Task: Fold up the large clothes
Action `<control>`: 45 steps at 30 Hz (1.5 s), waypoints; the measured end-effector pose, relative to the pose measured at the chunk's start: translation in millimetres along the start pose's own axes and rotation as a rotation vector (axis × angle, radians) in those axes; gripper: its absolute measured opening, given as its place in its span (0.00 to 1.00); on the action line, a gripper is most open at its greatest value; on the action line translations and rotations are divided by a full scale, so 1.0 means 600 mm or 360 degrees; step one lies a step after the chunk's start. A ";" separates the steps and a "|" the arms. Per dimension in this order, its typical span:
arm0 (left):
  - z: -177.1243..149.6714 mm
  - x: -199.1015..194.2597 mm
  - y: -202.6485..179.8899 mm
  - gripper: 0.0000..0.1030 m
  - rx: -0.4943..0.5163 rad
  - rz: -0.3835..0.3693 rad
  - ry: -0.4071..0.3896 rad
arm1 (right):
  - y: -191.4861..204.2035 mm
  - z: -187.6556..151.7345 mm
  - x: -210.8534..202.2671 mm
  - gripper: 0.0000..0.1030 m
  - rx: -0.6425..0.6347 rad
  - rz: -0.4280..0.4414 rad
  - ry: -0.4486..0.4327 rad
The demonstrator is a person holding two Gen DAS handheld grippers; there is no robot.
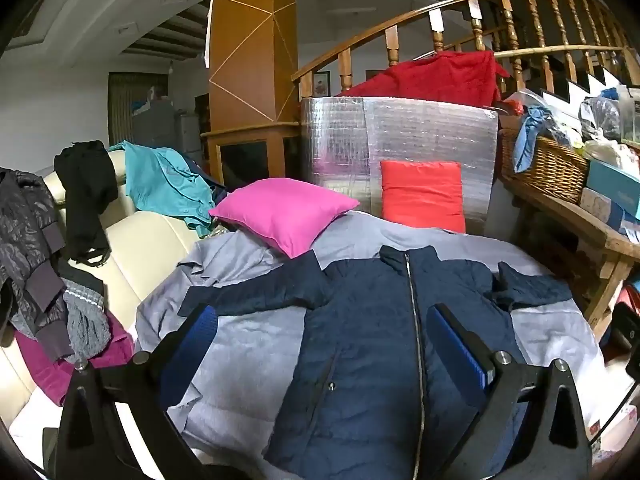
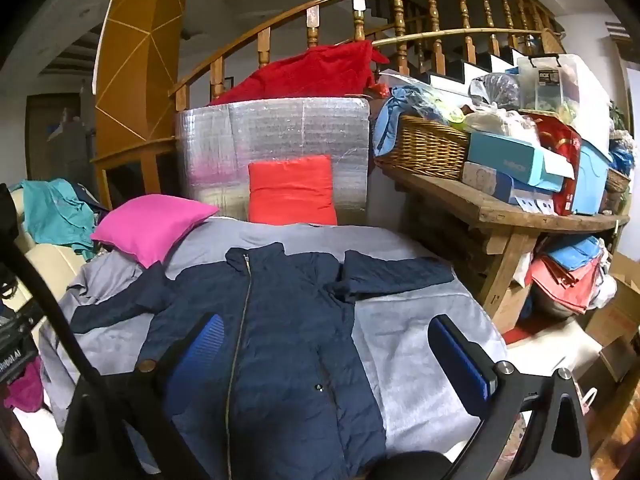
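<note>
A navy quilted jacket (image 1: 368, 340) (image 2: 280, 320) lies flat and zipped, front side up, on a grey sheet (image 1: 248, 344) (image 2: 404, 344), with both sleeves spread out to the sides. My left gripper (image 1: 320, 344) hovers open above the jacket's body, its blue pads wide apart and empty. My right gripper (image 2: 328, 352) is also open over the jacket's right half and the sheet, holding nothing. The jacket's hem is hidden below both views.
A pink cushion (image 1: 284, 212) (image 2: 152, 224) and a red cushion (image 1: 422, 192) (image 2: 292, 190) lie beyond the collar, before a silver foil panel (image 1: 400, 140). Clothes are piled on a cream sofa (image 1: 132, 240) at left. A cluttered wooden bench (image 2: 520, 208) with a wicker basket (image 2: 424, 144) stands right.
</note>
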State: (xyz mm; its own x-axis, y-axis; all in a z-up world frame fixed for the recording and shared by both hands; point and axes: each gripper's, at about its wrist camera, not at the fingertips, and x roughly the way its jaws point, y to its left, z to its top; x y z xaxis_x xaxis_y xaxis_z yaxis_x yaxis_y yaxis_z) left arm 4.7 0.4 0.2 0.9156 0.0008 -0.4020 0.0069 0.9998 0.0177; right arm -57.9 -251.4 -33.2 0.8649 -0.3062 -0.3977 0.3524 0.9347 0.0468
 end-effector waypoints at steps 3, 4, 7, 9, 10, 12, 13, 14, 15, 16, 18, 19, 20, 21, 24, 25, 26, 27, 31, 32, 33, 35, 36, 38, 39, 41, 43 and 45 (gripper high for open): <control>0.008 0.016 0.003 1.00 -0.0034 -0.0008 0.0006 | 0.007 0.005 0.021 1.00 -0.0010 -0.0025 0.0012; 0.010 0.019 0.004 1.00 -0.0039 -0.0011 0.0004 | 0.009 0.007 0.027 1.00 -0.0008 -0.0029 0.0016; 0.015 0.011 0.010 1.00 -0.0043 0.0009 -0.0023 | 0.015 0.011 0.038 1.00 -0.0010 -0.0029 0.0025; 0.014 0.016 0.010 1.00 -0.0042 0.0019 -0.0040 | 0.021 0.014 0.043 1.00 -0.0029 -0.0038 0.0026; 0.013 0.019 0.012 1.00 -0.0045 0.0018 -0.0036 | 0.025 0.015 0.046 1.00 -0.0039 -0.0040 0.0025; 0.018 0.030 0.008 1.00 -0.0059 0.0013 -0.0011 | 0.028 0.017 0.049 1.00 -0.0043 -0.0037 0.0026; 0.017 0.034 0.009 1.00 -0.0064 0.0011 0.0002 | 0.030 0.017 0.050 1.00 -0.0044 -0.0036 0.0026; 0.016 0.038 0.010 1.00 -0.0069 0.0011 0.0012 | 0.032 0.017 0.052 1.00 -0.0050 -0.0037 0.0026; 0.015 0.042 0.011 1.00 -0.0073 0.0013 0.0018 | 0.034 0.018 0.053 1.00 -0.0055 -0.0039 0.0026; 0.014 0.045 0.012 1.00 -0.0076 0.0015 0.0021 | 0.036 0.018 0.055 1.00 -0.0061 -0.0039 0.0028; 0.013 0.051 0.014 1.00 -0.0075 0.0024 0.0028 | 0.038 0.018 0.059 1.00 -0.0062 -0.0034 0.0033; 0.012 0.055 0.014 1.00 -0.0074 0.0031 0.0031 | 0.039 0.018 0.061 1.00 -0.0062 -0.0032 0.0036; 0.011 0.048 0.014 1.00 -0.0071 0.0036 0.0026 | 0.040 0.019 0.064 1.00 -0.0061 -0.0032 0.0040; 0.013 0.046 0.019 1.00 -0.0090 0.0030 0.0007 | 0.041 0.019 0.065 1.00 -0.0061 -0.0031 0.0040; 0.014 0.048 0.021 1.00 -0.0066 0.0054 -0.0028 | 0.042 0.020 0.072 1.00 -0.0059 -0.0025 0.0044; 0.015 0.049 0.020 1.00 -0.0061 0.0061 -0.0029 | 0.042 0.021 0.074 1.00 -0.0058 -0.0023 0.0044; 0.014 0.050 0.020 1.00 -0.0052 0.0067 -0.0031 | 0.043 0.021 0.076 1.00 -0.0058 -0.0022 0.0045; 0.015 0.051 0.019 1.00 -0.0041 0.0075 -0.0042 | 0.042 0.022 0.077 1.00 -0.0059 -0.0022 0.0044; 0.015 0.059 0.018 1.00 -0.0018 0.0091 -0.0050 | 0.042 0.024 0.085 1.00 -0.0064 -0.0023 0.0040; 0.015 0.061 0.017 1.00 -0.0012 0.0095 -0.0039 | 0.042 0.025 0.086 1.00 -0.0063 -0.0026 0.0037; 0.015 0.063 0.016 1.00 -0.0004 0.0102 -0.0034 | 0.042 0.025 0.088 1.00 -0.0064 -0.0029 0.0035; 0.014 0.070 0.016 1.00 -0.0012 0.0101 -0.0013 | 0.040 0.026 0.091 1.00 -0.0063 -0.0028 0.0036; 0.013 0.072 0.015 1.00 -0.0015 0.0100 0.0002 | 0.040 0.026 0.091 1.00 -0.0062 -0.0027 0.0037; 0.015 0.073 0.014 1.00 0.0017 0.0114 -0.0006 | 0.040 0.028 0.096 1.00 -0.0063 -0.0031 0.0040; 0.015 0.075 0.013 1.00 0.0010 0.0112 -0.0005 | 0.040 0.029 0.098 1.00 -0.0063 -0.0032 0.0042; 0.016 0.078 0.010 1.00 0.0012 0.0112 0.0001 | 0.041 0.032 0.103 1.00 -0.0066 -0.0033 0.0046; 0.017 0.081 0.010 1.00 0.0010 0.0112 -0.0008 | 0.041 0.033 0.108 1.00 -0.0067 -0.0036 0.0050; 0.020 0.085 0.008 1.00 0.0000 0.0107 -0.0009 | 0.040 0.034 0.115 1.00 -0.0064 -0.0039 0.0053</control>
State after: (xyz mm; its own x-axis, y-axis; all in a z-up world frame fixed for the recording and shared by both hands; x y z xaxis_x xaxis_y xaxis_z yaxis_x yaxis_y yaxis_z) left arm 56.1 5.3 -9.3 0.9164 0.0678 -0.3945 -0.0547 0.9975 0.0444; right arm 17.3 -253.8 -40.8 0.8437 -0.3234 -0.4284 0.3580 0.9337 0.0004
